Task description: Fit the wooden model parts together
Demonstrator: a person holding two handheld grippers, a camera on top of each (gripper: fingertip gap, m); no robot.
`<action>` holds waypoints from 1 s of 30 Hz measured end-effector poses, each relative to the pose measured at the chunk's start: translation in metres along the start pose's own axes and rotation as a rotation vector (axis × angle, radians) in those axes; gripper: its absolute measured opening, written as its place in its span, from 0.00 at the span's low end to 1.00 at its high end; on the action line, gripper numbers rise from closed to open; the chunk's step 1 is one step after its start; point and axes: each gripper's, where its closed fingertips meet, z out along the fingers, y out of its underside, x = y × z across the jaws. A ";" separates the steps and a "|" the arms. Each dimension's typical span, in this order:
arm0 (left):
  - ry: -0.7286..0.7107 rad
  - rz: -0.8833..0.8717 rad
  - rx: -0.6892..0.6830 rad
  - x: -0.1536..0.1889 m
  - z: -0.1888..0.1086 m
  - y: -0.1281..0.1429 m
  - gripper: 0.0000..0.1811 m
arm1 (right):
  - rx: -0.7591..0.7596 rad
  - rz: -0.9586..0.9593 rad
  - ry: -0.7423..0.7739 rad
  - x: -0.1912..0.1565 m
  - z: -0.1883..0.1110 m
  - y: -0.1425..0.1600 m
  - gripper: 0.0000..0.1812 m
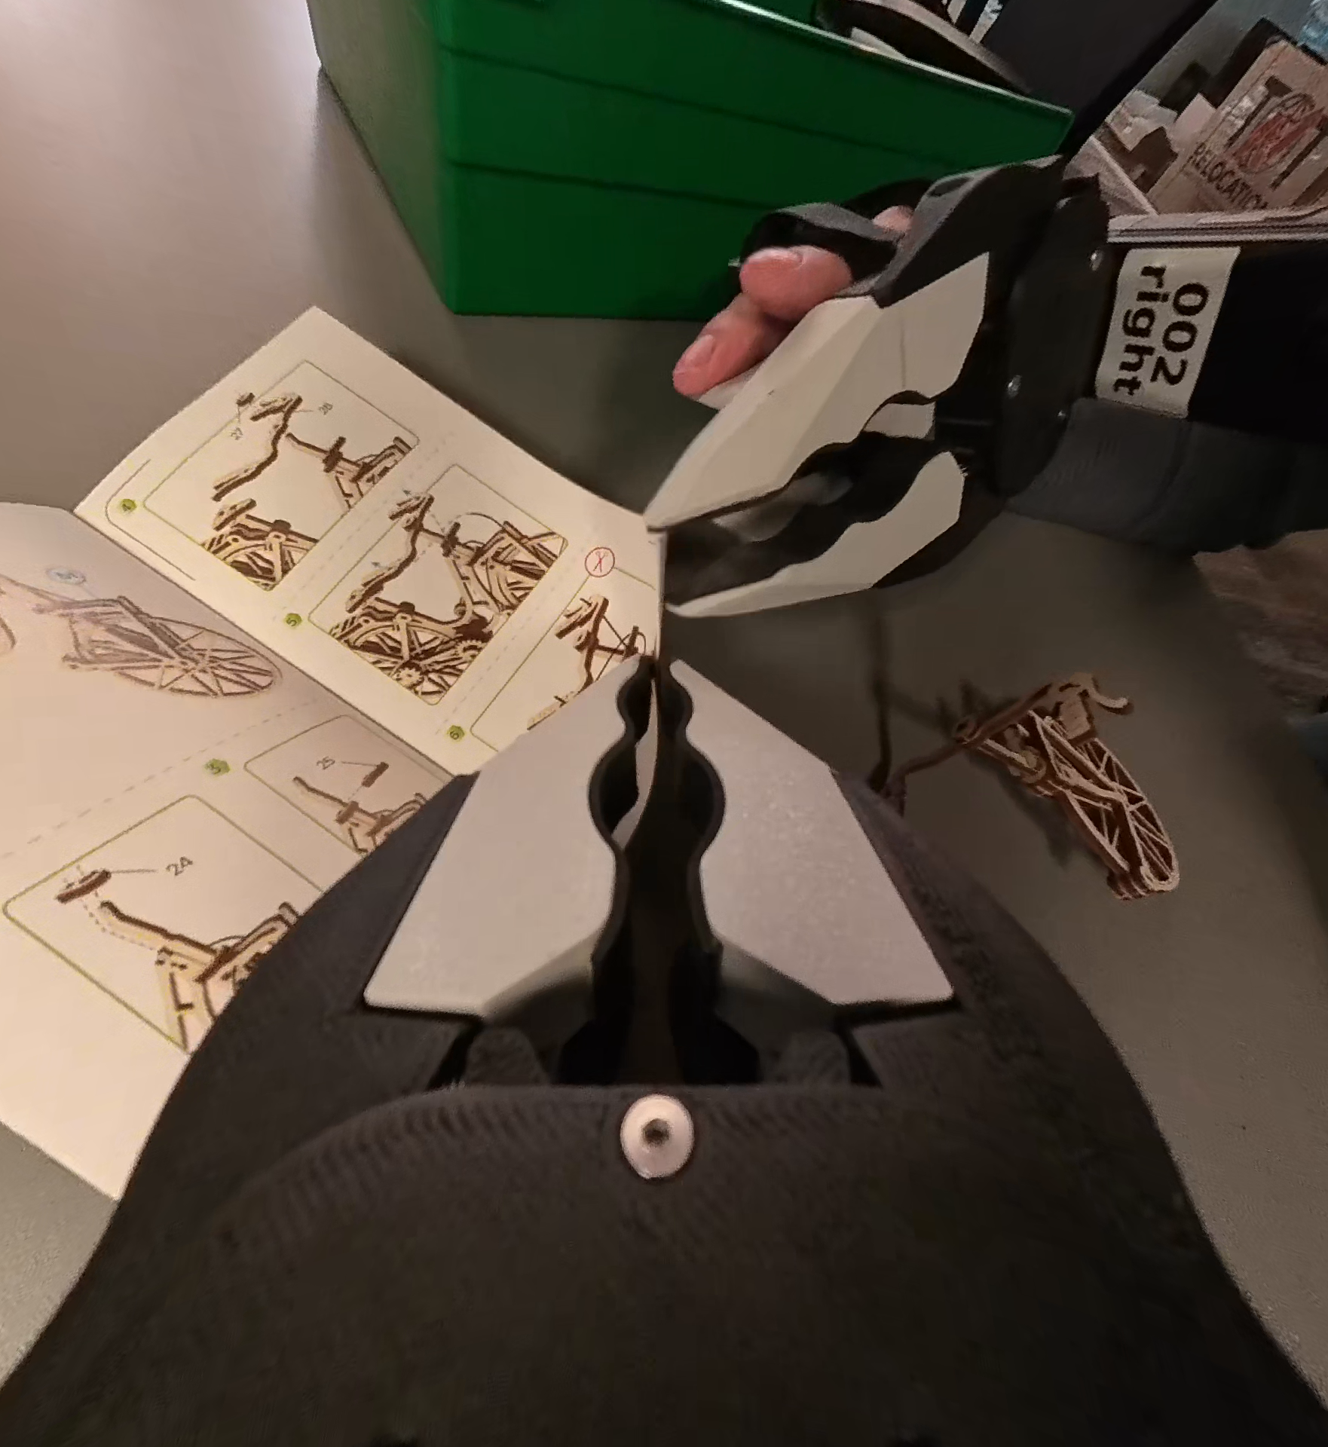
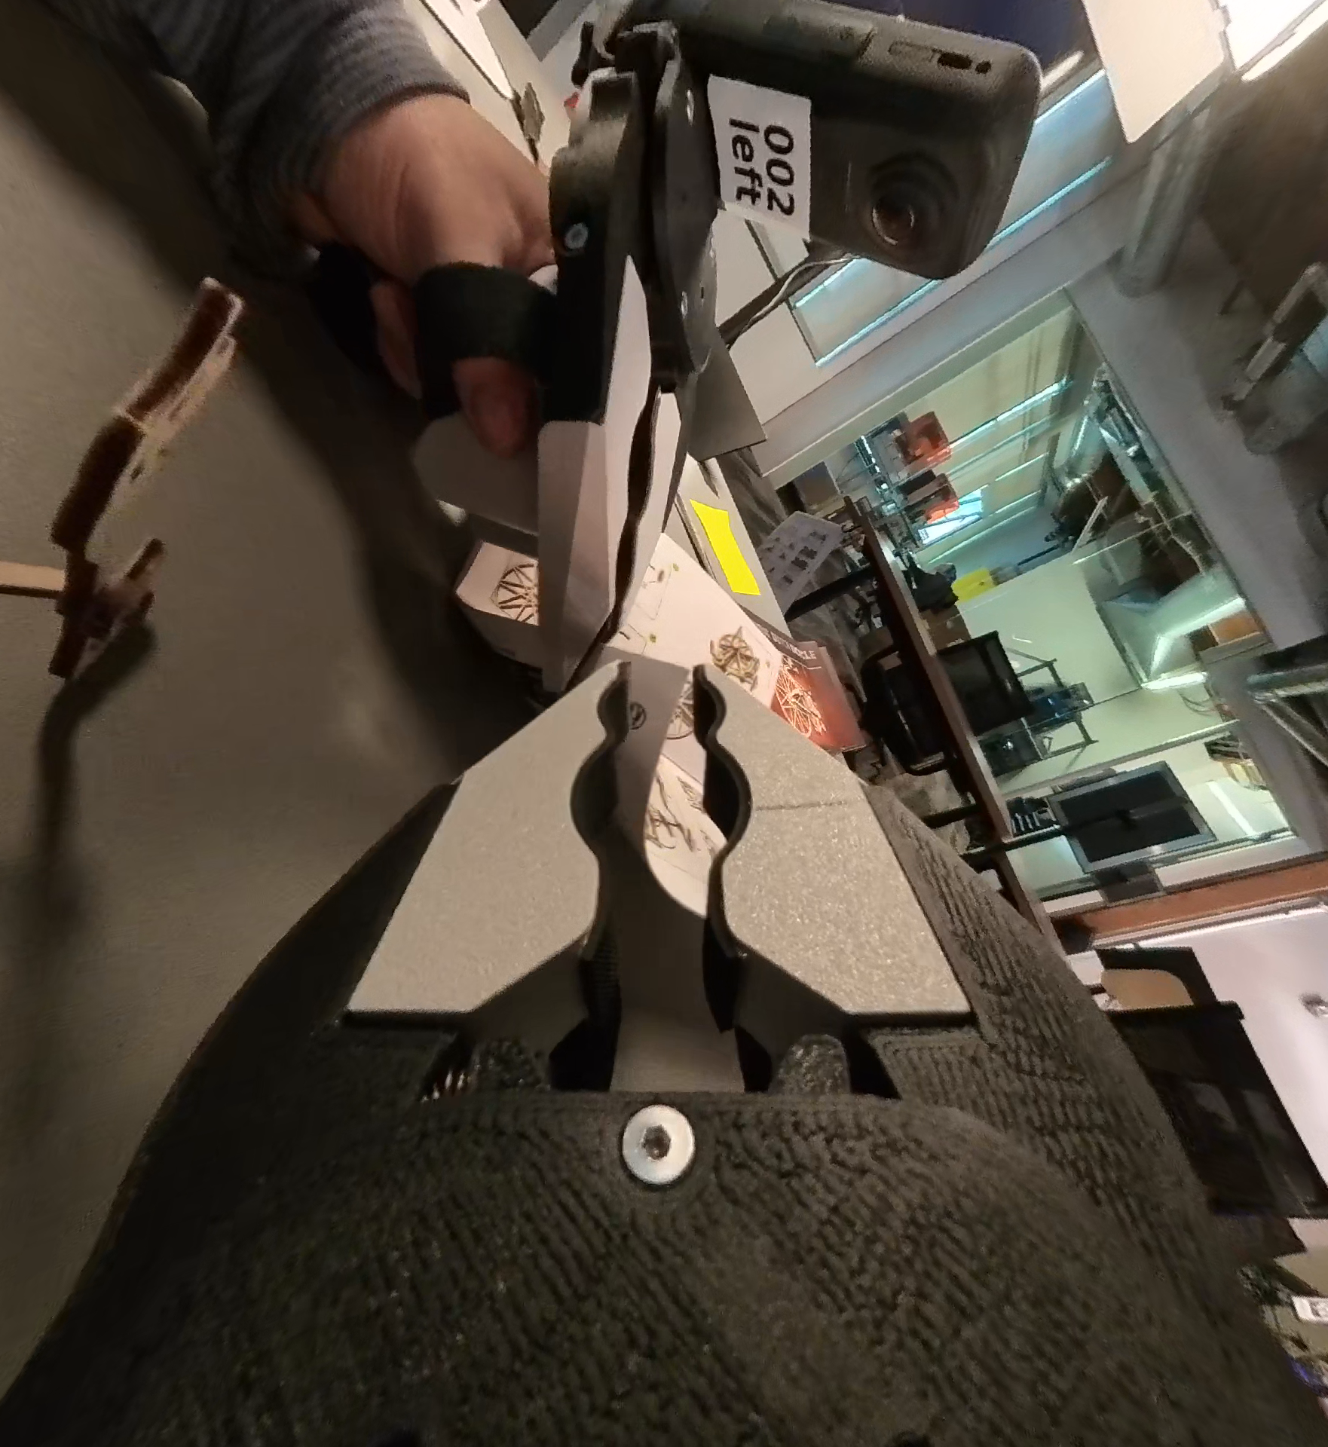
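A partly built wooden bicycle model point(image 1: 1068, 791) lies on the grey table point(image 1: 958, 979), to the right of both grippers; neither touches it. It shows blurred at the left of the right wrist view point(image 2: 136, 470). An instruction booklet point(image 1: 254, 626) lies open on the table. My left gripper point(image 1: 657, 665) is shut on the raised right edge of a booklet page. My right gripper point(image 1: 665, 568) comes in from the right just above it, its jaws slightly apart around the same page edge. In the right wrist view the page shows in the gap of my right gripper point(image 2: 661, 673), and the left gripper point(image 2: 575, 665) meets it tip to tip.
A green box point(image 1: 645, 156) stands at the back of the table behind the booklet. Cardboard boxes point(image 1: 1272, 133) sit at the far right. The right wrist view looks past the table edge into a room with shelves and equipment point(image 2: 1037, 626).
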 end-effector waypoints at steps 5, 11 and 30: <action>0.000 -0.004 0.001 0.000 0.000 0.000 0.00 | -0.010 0.016 -0.010 0.000 0.001 0.002 0.07; -0.009 -0.003 -0.005 -0.002 0.000 0.001 0.00 | 0.007 0.040 -0.015 0.001 -0.002 0.001 0.04; -0.014 -0.012 -0.009 -0.003 0.000 0.001 0.00 | -0.019 -0.083 0.035 0.003 -0.003 0.001 0.00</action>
